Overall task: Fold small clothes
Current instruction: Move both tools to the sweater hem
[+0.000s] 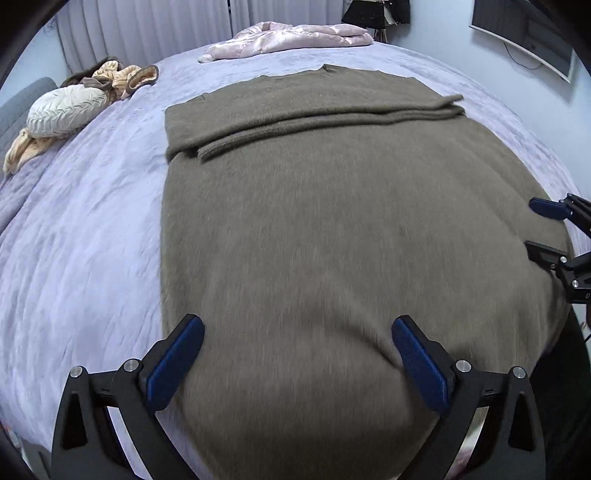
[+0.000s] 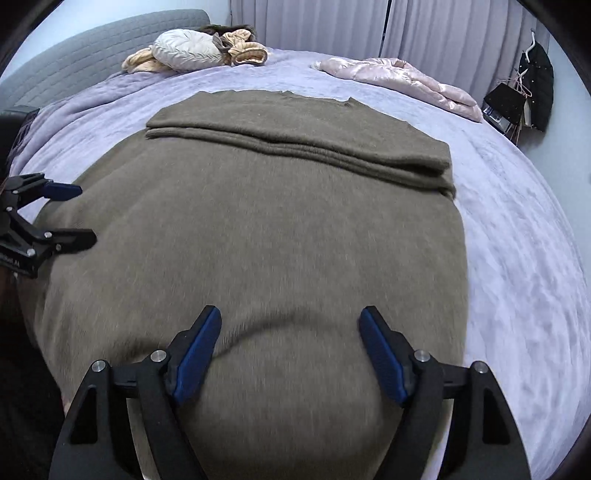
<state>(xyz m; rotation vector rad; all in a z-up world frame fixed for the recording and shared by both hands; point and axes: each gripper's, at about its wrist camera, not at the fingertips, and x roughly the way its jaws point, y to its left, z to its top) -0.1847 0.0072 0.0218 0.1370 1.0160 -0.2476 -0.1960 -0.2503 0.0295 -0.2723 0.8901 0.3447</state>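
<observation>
An olive-brown knitted sweater (image 1: 332, 229) (image 2: 258, 229) lies flat on the lavender bedcover (image 1: 81, 240) (image 2: 524, 258). Its sleeves are folded across the chest in a band near the collar. My left gripper (image 1: 297, 328) hovers open just above the sweater's near hem, towards its left side, with nothing between its blue pads. My right gripper (image 2: 291, 317) is open too, over the hem's right part, with only fabric beneath. Each gripper shows at the edge of the other's view, the right gripper (image 1: 530, 225) and the left gripper (image 2: 88, 214), both with jaws apart.
A pink satin jacket (image 1: 295, 38) (image 2: 402, 79) lies at the far side of the bed. A cream pillow (image 1: 62, 110) (image 2: 188, 53) and a tan garment (image 1: 123, 79) sit by the grey headboard (image 2: 92, 44). Curtains hang behind, and a screen (image 1: 524, 35) is on the wall.
</observation>
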